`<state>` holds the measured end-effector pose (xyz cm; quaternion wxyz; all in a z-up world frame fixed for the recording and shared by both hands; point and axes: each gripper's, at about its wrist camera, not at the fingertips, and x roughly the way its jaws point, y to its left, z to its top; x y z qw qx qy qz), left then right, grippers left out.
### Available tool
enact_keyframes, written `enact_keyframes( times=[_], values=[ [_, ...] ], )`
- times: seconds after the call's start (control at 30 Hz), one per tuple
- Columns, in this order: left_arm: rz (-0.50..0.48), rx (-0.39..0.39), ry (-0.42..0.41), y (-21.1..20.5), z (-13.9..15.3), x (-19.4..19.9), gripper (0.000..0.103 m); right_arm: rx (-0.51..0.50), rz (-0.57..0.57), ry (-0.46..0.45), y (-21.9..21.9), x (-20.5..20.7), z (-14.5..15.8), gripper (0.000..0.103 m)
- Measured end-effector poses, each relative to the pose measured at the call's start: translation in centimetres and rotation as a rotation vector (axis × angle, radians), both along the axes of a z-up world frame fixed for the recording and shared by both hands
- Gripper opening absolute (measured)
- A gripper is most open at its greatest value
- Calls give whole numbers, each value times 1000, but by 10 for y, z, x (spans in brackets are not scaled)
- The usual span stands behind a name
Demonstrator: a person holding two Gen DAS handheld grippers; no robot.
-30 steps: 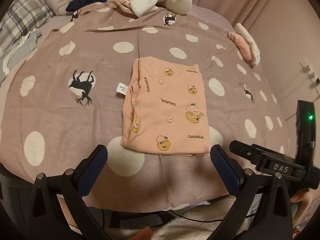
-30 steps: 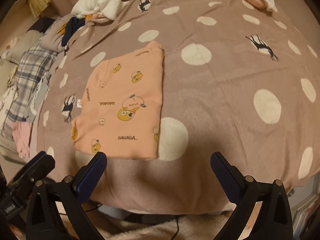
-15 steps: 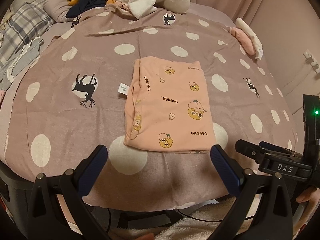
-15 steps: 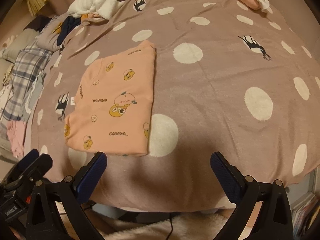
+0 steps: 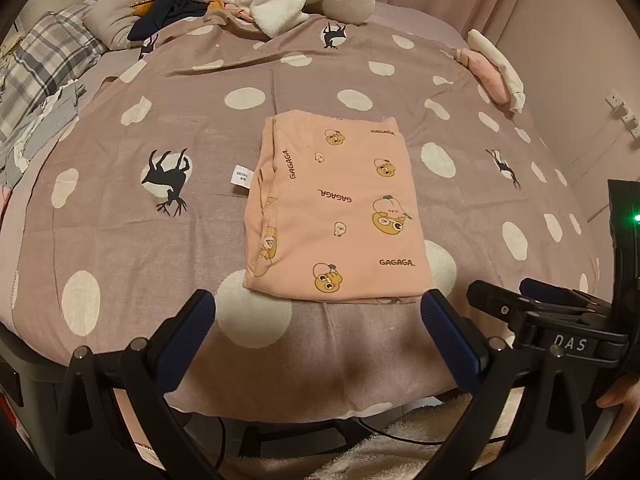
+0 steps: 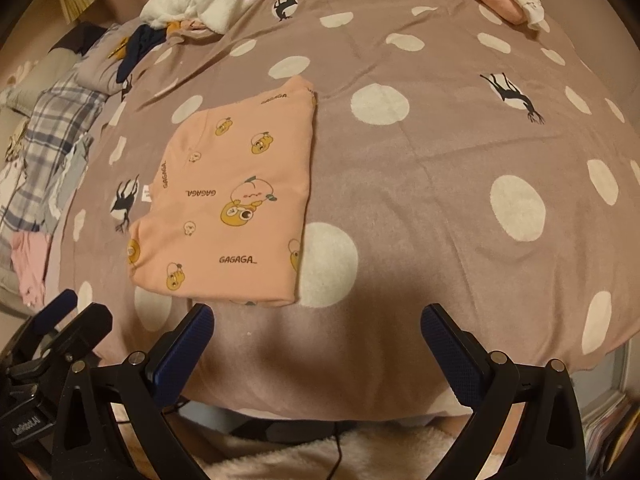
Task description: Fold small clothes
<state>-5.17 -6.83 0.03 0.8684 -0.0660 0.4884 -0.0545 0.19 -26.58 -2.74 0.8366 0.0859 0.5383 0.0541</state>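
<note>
A peach-pink garment [image 5: 336,216] printed with yellow cartoon faces and "GAGAGA" lies folded into a neat rectangle at the centre of the left wrist frame, on a mauve polka-dot blanket [image 5: 120,220]. Its white tag [image 5: 240,176] pokes out at the left edge. The left gripper [image 5: 316,336] and the right gripper [image 6: 316,340] both stand spread and empty, short of the cloth. Only the right wrist view shows the blanket's bare lower-right stretch; only the left shows wall sockets [image 5: 624,114] at right.

Left gripper [image 5: 318,320] and right gripper [image 6: 318,330] both gape wide, empty.
</note>
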Motion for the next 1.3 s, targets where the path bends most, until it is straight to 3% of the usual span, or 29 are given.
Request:
enact_keyframes(
  times=[1.3],
  values=[
    [-8, 34, 22, -9, -6, 1, 103, 20, 37, 18, 10, -2, -6, 102]
  ],
)
